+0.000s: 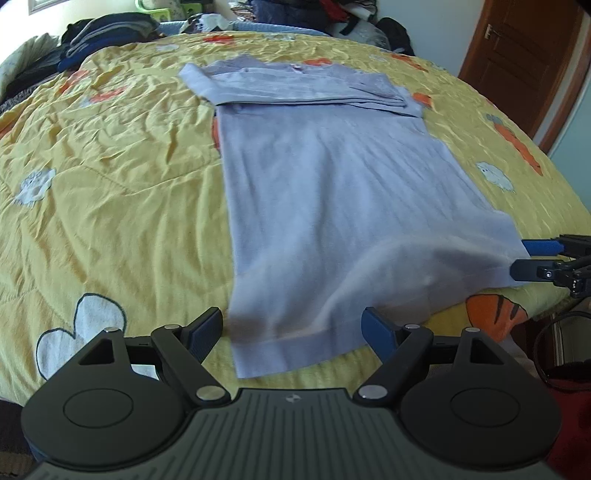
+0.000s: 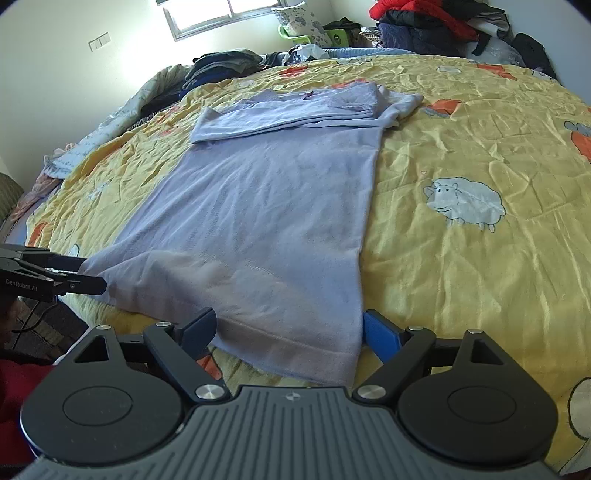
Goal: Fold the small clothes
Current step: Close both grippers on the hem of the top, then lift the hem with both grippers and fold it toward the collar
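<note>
A lavender shirt lies flat on the yellow bedspread, its sleeves folded across the top. It also shows in the right wrist view. My left gripper is open, its fingers either side of the shirt's near left hem corner. My right gripper is open, its fingers either side of the near right hem corner. Each gripper shows in the other's view, the right one at the right edge and the left one at the left edge, both at the hem.
The bedspread has sheep and carrot prints. Piles of dark clothes lie at the far edge of the bed, more clothes at the back. A brown door stands at the right. The bed's near edge is under my grippers.
</note>
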`<state>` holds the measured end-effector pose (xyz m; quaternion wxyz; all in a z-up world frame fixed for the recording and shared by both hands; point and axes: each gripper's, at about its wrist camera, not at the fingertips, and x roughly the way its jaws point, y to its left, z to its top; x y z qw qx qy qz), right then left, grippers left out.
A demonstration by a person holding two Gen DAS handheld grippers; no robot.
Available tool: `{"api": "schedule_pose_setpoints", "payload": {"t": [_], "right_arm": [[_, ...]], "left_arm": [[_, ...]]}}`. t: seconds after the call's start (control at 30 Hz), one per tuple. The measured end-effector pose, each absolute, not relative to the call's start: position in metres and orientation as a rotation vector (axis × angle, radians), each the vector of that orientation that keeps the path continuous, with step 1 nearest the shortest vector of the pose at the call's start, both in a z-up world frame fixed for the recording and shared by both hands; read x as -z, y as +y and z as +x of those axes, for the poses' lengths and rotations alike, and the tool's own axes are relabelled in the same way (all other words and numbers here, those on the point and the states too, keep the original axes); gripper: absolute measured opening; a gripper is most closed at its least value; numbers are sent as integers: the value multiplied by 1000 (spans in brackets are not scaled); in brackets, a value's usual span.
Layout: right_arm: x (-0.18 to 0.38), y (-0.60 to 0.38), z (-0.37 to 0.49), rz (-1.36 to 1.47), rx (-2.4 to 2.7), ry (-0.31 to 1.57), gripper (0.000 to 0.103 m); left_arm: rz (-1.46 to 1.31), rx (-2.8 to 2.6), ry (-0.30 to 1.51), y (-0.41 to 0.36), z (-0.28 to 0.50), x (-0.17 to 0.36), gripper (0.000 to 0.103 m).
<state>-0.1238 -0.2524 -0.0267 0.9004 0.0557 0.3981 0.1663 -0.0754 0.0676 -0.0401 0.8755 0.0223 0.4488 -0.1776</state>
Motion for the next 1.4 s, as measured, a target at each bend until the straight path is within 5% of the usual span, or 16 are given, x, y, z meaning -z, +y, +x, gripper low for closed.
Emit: {"api": "schedule_pose_setpoints", "payload": {"t": [0.17, 0.63, 1.4], "right_arm": [[27, -247, -128, 77, -344, 816, 71], [25, -252, -132, 58, -345, 789, 16], [-8, -252, -126, 114, -372, 639, 12]], "left_arm": [[63, 385, 941, 61, -78, 41, 79], [-1, 408, 963, 65, -76, 40, 16], [50, 351, 794, 51, -79, 2, 11]]}}
